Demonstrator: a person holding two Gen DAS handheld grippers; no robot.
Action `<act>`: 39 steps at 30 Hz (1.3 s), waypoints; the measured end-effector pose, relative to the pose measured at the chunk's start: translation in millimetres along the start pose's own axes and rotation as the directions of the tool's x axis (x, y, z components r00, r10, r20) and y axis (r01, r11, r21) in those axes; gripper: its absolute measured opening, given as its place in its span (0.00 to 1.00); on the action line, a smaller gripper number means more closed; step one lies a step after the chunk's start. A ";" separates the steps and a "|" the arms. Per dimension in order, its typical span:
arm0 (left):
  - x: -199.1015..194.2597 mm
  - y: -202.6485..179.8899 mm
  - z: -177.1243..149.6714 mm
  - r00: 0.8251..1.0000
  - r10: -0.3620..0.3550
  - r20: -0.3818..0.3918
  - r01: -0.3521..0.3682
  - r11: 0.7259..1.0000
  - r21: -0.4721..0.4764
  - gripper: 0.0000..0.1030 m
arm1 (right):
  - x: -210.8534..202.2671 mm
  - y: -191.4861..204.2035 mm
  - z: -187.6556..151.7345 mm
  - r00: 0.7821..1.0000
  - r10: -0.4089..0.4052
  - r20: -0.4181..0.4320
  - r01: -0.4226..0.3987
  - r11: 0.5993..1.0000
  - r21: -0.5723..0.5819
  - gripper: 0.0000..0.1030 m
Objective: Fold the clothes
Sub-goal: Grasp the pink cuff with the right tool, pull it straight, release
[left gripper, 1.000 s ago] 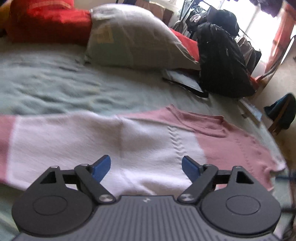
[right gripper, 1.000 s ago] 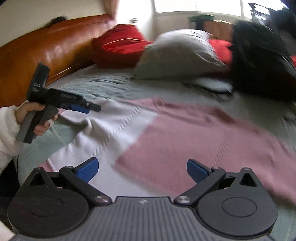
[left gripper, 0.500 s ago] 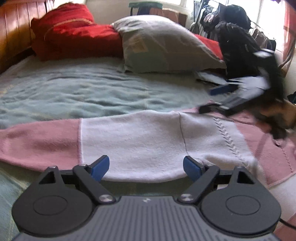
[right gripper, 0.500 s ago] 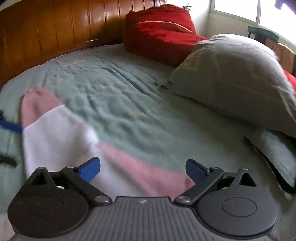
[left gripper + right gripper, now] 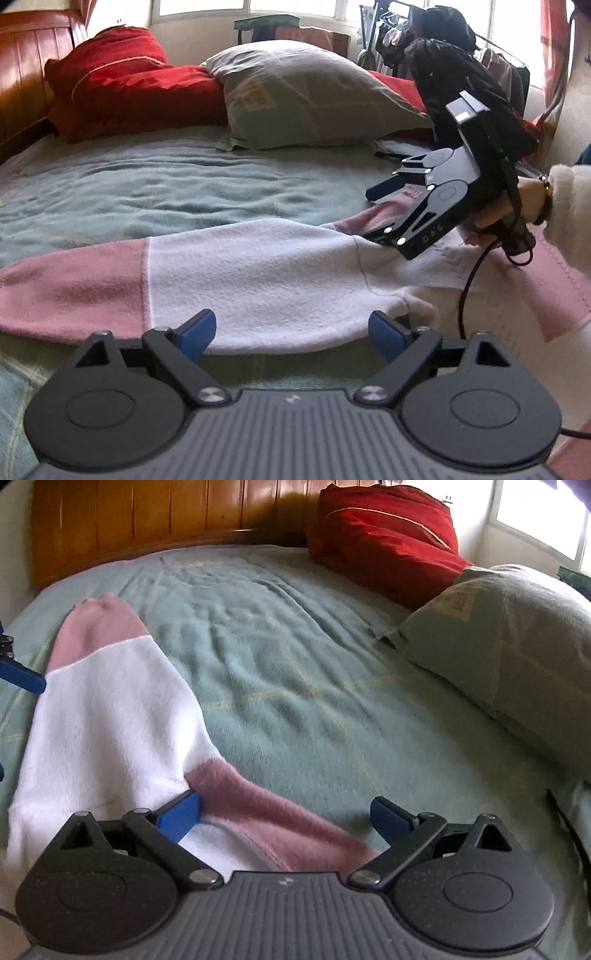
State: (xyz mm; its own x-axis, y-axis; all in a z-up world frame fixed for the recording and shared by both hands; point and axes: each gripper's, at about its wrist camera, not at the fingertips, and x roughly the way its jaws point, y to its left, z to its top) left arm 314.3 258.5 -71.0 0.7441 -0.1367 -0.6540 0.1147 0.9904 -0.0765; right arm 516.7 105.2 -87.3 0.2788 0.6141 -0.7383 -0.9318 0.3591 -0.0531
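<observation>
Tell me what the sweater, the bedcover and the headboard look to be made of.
Sweater: soft knit, probably fleecy cotton or acrylic; fuzzy nap and a cable stitch line show. Bedcover: pale green blanket, woolly or terry-like, matte with rumpled pile. Headboard: wood planks, glossy varnish with visible grain and sheen.

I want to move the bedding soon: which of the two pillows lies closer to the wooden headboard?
The red pillow, sitting right against the headboard. The grey pillow lies beside it, farther from the wood and partly overlapping the red one.
</observation>
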 end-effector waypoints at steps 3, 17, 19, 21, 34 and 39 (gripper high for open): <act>3.0 -0.6 -2.1 1.000 -0.005 -0.003 0.005 1.000 0.005 0.87 | 0.8 -1.6 5.2 0.999 0.050 -0.020 -0.050 0.998 -0.024 0.82; 7.8 -2.4 -6.0 1.000 -0.011 -0.007 0.011 1.000 0.005 0.89 | -10.8 9.3 24.7 0.993 0.114 -0.033 -0.117 0.986 -0.120 0.10; 5.2 -1.6 -4.7 1.000 -0.014 0.001 0.014 1.000 -0.002 0.89 | -13.5 3.8 30.3 0.997 0.081 0.000 -0.080 0.992 -0.101 0.10; 3.4 -1.0 -3.8 1.000 -0.016 0.005 0.016 1.000 -0.003 0.89 | -14.0 -2.1 35.7 0.998 0.053 0.034 -0.051 0.996 -0.069 0.09; -3.1 16.3 22.6 0.998 -0.064 0.026 0.065 0.997 -0.046 0.89 | -58.9 -10.7 11.3 0.992 -0.121 0.019 0.113 0.966 0.231 0.44; 25.5 21.3 37.6 0.999 -0.035 -0.012 0.034 0.997 -0.067 0.89 | -82.2 -1.8 -24.3 0.992 -0.119 -0.043 0.127 0.923 0.364 0.55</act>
State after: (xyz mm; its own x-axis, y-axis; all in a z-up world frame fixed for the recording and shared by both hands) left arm 360.5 275.4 -61.0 0.7319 -0.1708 -0.6596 0.0952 0.9842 -0.1491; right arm 489.8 37.0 -42.8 0.3776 0.5359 -0.7551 -0.7400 0.6649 0.1018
